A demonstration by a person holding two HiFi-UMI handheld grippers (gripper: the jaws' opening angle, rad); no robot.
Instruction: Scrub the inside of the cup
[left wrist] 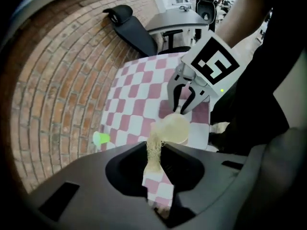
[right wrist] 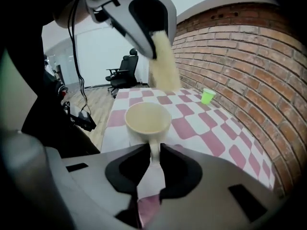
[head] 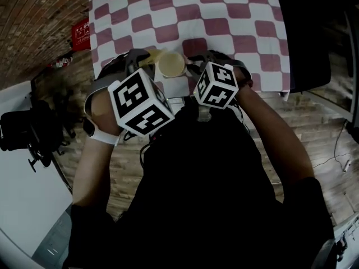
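- Left tool [left wrist: 154,153] is clamped on a cream fibrous scrubber [left wrist: 153,161]; its long axis runs straight out from the jaws toward the cup [left wrist: 173,130];
- right tool [right wrist: 154,150] is closed narrowly on the cup's handle, mouth up, at the near edge of the checked table [head: 247,15]; whether the base rests there I cannot tell;
- in the right gripper view the scrubber hangs tip-down just above and beyond the cup's far rim, not yet inside;
- judging from this, the tip must drop and come toward the right tool to enter the mouth; the left tool does the travelling.
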